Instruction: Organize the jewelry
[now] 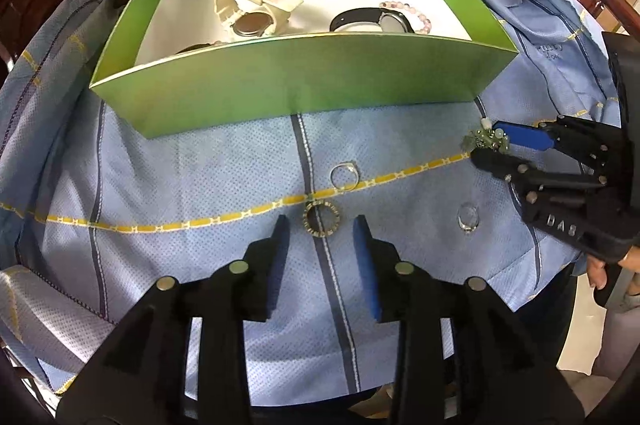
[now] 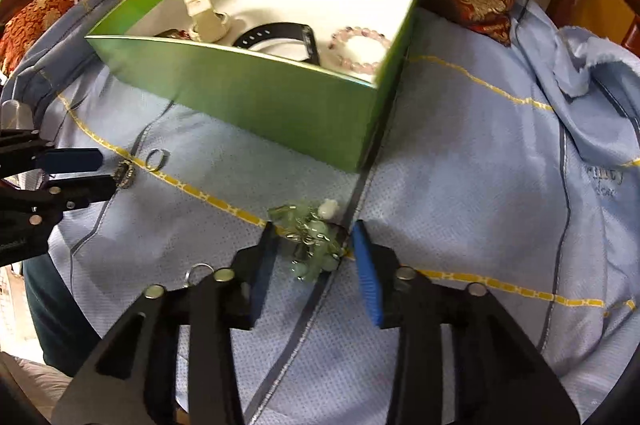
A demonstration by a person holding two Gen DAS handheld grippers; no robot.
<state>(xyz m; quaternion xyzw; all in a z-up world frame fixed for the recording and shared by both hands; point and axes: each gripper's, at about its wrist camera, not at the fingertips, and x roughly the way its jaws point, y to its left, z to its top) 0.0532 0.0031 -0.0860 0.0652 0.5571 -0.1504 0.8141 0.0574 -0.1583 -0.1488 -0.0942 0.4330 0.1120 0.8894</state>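
I observe my left gripper released, its blue pads apart on either side of a round studded metal ring lying on the light blue patterned cloth; no pad touches it. My right gripper is likewise unclenched, straddling a pale green beaded charm cluster on the cloth without pressing it. A thin silver ring lies just beyond the studded one. The green cardboard box already holds a white watch, a black watch and a pink bead bracelet.
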